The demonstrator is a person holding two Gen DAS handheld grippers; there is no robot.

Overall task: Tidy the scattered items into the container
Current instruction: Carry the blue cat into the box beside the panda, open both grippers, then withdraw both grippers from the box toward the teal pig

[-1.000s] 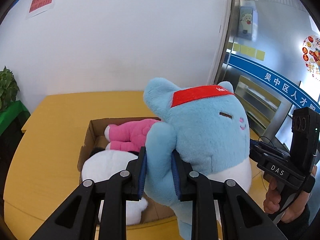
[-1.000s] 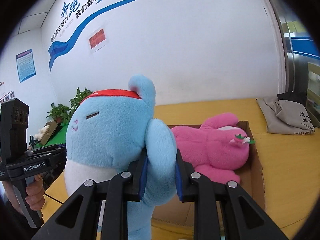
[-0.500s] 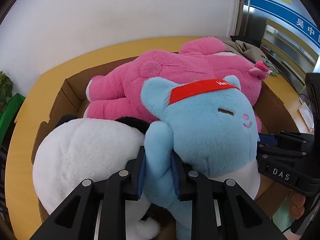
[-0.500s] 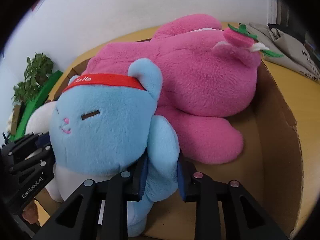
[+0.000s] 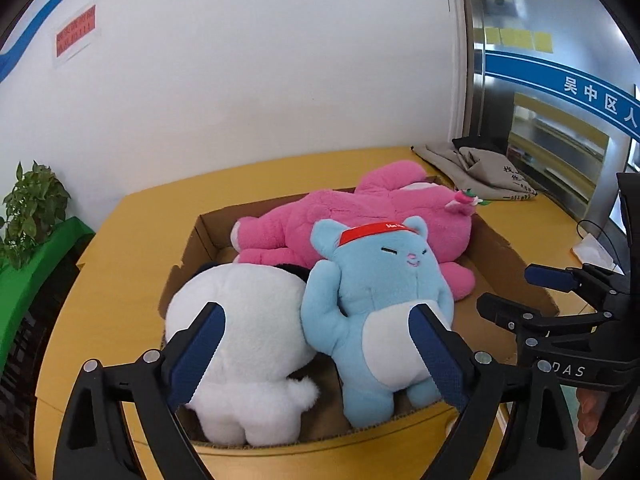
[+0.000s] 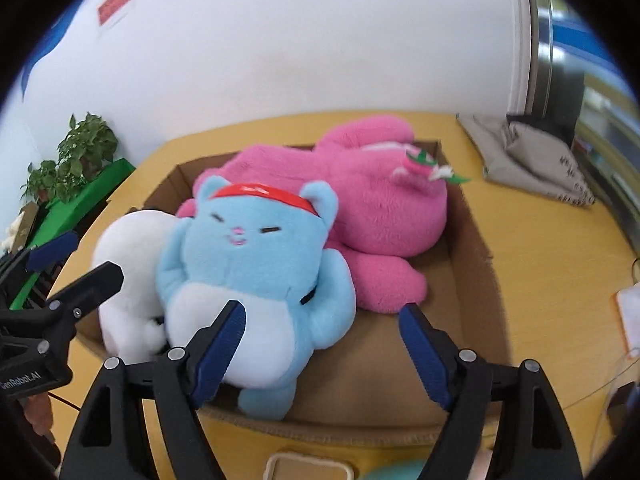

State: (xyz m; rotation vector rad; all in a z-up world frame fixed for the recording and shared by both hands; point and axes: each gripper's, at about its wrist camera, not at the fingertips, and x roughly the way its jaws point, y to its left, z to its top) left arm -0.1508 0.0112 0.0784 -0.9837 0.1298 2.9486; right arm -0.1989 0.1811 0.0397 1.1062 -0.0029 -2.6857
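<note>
Since half a second ago: both claws let go of blue plush cat [image 5: 376, 300], pulled back toward near edge of cardboard box [image 5: 508, 256], toy now resting inside on its own.

Nearest, left gripper [image 5: 316, 344]: spread wide, holding nothing, hovering above near rim with white plush [image 5: 240, 320] and cat's belly showing between its pads. Right gripper [image 6: 320, 344]: likewise spread and empty, poised over near right part of box, cat's arm beside its left pad.

Just past near rim: blue plush cat lying face up in near middle of box, feet at near wall, one foot appearing to reach over rim in right wrist view, head with red headband [image 5: 378, 232] toward far side. Long axis running near to far, tilted slightly right in left wrist view. Pressed against white plush in near left corner, head resting on pink plush [image 5: 360, 216].

Farther back: pink plush stretched along far wall, long axis left to right, flower-trimmed end at far right corner.

Beyond box on yellow tabletop [image 5: 132, 216]: grey cloth bag [image 5: 476, 168] at far right corner.

Progress, judged: three toys boxed, release done. Left to do: uncertain; a teal rounded shape and a pale tray-like edge at bottom of right wrist view, too cut off to name.
</note>
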